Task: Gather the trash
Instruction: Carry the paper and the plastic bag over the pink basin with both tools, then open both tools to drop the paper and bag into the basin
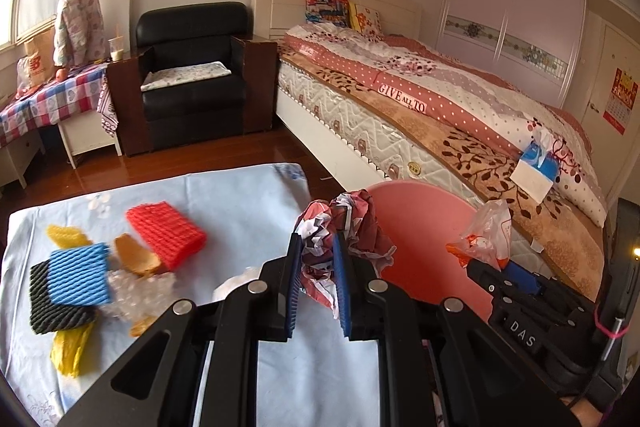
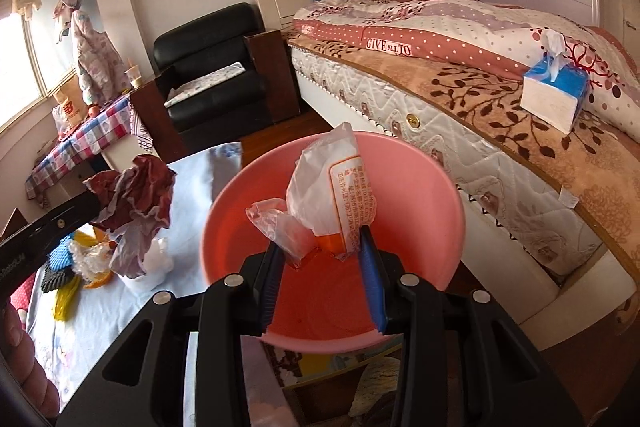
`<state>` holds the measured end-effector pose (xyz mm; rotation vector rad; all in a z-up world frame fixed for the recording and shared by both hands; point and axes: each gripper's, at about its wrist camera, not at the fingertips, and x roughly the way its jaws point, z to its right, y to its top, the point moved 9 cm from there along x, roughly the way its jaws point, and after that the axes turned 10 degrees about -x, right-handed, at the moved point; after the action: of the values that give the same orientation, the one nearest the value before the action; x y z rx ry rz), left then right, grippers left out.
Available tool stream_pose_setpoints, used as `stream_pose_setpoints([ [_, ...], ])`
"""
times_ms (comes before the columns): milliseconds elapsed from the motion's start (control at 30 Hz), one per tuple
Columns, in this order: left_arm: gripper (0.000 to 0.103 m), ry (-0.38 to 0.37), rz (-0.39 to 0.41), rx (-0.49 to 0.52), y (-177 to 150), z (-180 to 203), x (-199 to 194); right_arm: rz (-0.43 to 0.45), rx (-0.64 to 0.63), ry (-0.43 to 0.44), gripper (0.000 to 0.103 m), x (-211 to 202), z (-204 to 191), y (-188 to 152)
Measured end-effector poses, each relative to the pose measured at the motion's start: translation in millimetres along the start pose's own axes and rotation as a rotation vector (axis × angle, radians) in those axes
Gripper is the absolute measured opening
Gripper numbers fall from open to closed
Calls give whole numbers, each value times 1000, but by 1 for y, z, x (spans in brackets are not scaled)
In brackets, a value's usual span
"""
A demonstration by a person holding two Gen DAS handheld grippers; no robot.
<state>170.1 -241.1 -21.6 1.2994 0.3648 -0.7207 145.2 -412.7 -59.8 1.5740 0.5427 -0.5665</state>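
**Both jaws loaded with trash at the pink basin**

Left gripper (image 1: 317, 259): jaws clamped on a crumpled paper wad (image 1: 340, 227), red, white and maroon print, sticking up and out past the blue pads. The wad sits at the near-left rim of the pink basin (image 1: 420, 223), over the right edge of the desk (image 1: 240, 195).

Right gripper (image 2: 320, 259): jaws clamped on a clear plastic wrapper (image 2: 328, 195) with orange print and an orange patch at the bottom; the wrapper stands up between the pads, right over the inside of the pink basin. The basin looks empty under it, as far as shows. From the left wrist view the same wrapper shows at the right, held at the basin's right side.

On the desk, left of the left gripper, the light blue cloth carries the rest of the trash: red foam net (image 1: 166, 235), blue foam net (image 1: 80, 279) on top of a black foam net (image 1: 52, 311), yellow foam net (image 1: 74, 351) at the near edge, another yellow piece (image 1: 66, 235) farther back, orange peel (image 1: 136, 255), clear bubble-type plastic (image 1: 140, 291), and a white lump (image 1: 236, 287) just beside the left jaws, too hidden to name.

Right of the basin runs a bed (image 1: 440, 107) with a blue tissue box (image 1: 536, 167) near its edge. Far back: black armchair (image 1: 192, 75), checked-cloth side table (image 1: 48, 99) at the far left. Fingers of a hand (image 2: 24, 367) show at the near-left edge of the right wrist view.
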Motion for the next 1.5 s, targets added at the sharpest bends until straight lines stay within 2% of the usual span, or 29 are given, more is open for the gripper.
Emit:
stream_pose_setpoints([
  [233,15,7,-41,23,-4,14,33,-12,19,-19,37,10,13,1],
  [600,15,-1,-94,59,-16,29,61,-35,41,-39,37,28,27,1],
  [933,16,-5,-80,78,-15,35,67,-44,38,-51,37,37,33,0],
  [1300,16,-64,-99,89,-19,50,69,-46,42,-69,37,40,39,-1],
  [1433,21,-66,-94,92,-19,53,69,-49,45,-72,38,41,41,-1],
  [1500,29,-67,-88,86,-18,53,68,-52,46,-70,39,41,40,-1],
])
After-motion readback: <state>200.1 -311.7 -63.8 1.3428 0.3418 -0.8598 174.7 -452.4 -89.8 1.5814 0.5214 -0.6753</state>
